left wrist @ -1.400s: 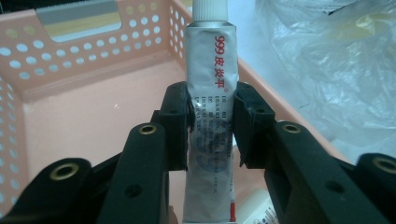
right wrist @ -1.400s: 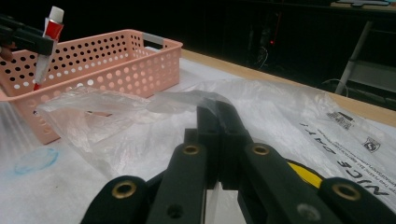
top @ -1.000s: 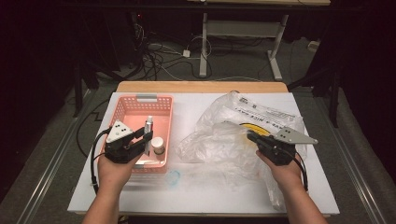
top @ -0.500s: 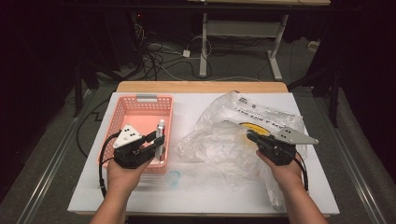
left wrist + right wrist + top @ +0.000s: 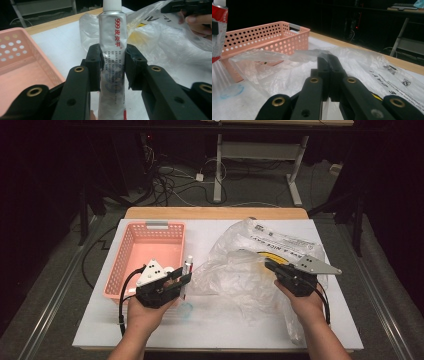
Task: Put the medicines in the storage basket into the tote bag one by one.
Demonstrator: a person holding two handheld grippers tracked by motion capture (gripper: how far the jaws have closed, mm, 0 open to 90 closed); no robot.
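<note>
A silver tube (image 5: 112, 42) with a white cap and red print stands upright between the jaws of my left gripper (image 5: 113, 65), which is shut on it. In the high view the tube (image 5: 188, 268) and left gripper (image 5: 182, 281) hover just past the right rim of the pink basket (image 5: 145, 245). A crumpled clear plastic bag (image 5: 240, 275) lies at the table's middle and right. My right gripper (image 5: 270, 266) is shut on the bag's film (image 5: 287, 72), and a fold rises to its closed tips (image 5: 328, 61).
The basket (image 5: 262, 37) sits at the table's left. A small white-topped thing (image 5: 168, 269) shows inside it, half hidden behind the left gripper. A blue smear (image 5: 186, 310) marks the white table near the front. Dark floor, cables and a desk frame lie beyond the far edge.
The left gripper has carried the tube rightward, from above the basket to beyond its right rim, toward the bag. The right gripper has stayed where it was.
</note>
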